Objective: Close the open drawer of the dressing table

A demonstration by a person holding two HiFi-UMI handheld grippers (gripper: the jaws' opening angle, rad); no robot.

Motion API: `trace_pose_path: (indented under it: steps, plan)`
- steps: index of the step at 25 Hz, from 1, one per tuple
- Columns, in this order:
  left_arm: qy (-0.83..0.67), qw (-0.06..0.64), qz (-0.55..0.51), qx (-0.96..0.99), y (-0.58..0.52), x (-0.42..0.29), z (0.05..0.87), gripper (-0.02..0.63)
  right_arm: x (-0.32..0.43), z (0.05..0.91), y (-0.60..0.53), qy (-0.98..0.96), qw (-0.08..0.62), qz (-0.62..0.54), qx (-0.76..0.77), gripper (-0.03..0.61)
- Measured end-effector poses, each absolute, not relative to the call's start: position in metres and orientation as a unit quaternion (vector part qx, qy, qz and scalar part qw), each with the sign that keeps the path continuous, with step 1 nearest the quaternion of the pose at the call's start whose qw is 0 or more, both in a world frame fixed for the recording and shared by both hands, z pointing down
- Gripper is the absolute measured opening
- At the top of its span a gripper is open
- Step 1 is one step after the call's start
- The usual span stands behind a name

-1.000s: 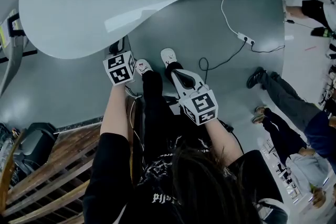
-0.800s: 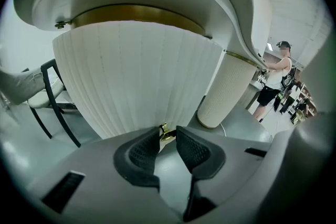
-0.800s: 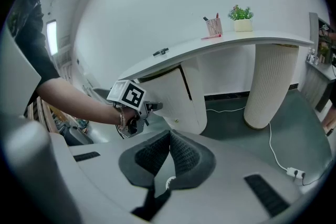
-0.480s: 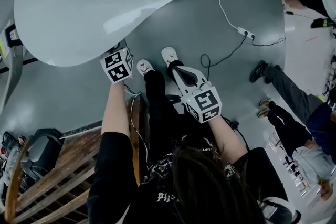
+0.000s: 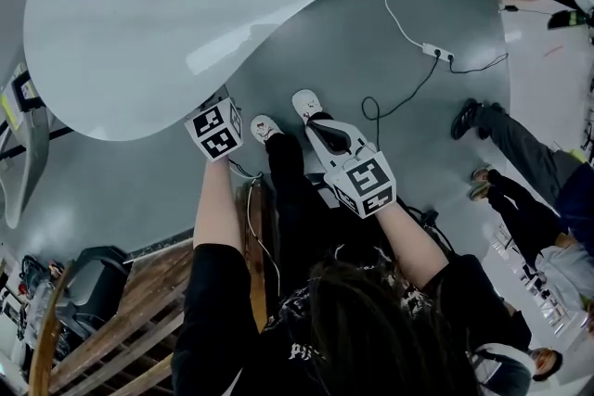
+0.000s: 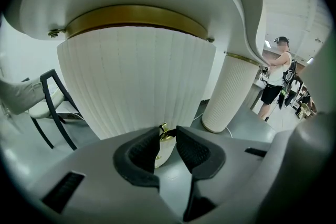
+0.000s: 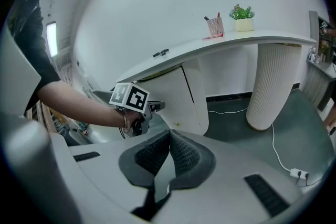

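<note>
Drawer (image 6: 136, 76) and its handle come first. The curved, fluted white front with a gold band along its top fills the left gripper view, tucked under the overhang of the dressing table top (image 5: 186, 23). From the right gripper view it seems to stand out from its housing, though how far is hard to judge at that angle.

Low on the front sits a gold knob (image 6: 164, 132). The left gripper (image 6: 167, 137) has it between its jaw tips, and the pads appear to be pinched on it rather than merely beside it.

The closing push should run straight along the drawer's line of travel, with the gripper square to the front. A sideways lean on a curved front would likely rack the drawer in its runners. The knob is small, so the wrist should not twist or lever on it. Slow, even pressure is probably best, easing off as the gold band comes in under the top so the drawer seats without a bang.

Further right stands a fluted column leg (image 6: 231, 93), well apart from the work. The right gripper (image 7: 168, 140) is closed with its pads meeting and nothing between them. It hangs well apart from the drawer and is best kept out of the drawer's path.
</note>
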State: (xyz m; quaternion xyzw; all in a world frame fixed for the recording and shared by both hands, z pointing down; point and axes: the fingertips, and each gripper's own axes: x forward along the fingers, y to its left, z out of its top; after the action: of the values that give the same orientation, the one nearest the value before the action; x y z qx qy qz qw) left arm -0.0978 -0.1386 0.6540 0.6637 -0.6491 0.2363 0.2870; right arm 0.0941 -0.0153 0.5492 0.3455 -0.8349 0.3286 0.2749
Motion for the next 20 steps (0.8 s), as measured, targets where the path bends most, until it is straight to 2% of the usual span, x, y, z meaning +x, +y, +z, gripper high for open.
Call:
trace_pose_path:
  steps: [20]
  plan:
    - [-0.655, 0.272, 0.214, 0.672, -0.155, -0.108, 0.653, 0.112, 0.070, 0.556, -0.018, -0.843, 0.283, 0.319, 0.328, 0.026]
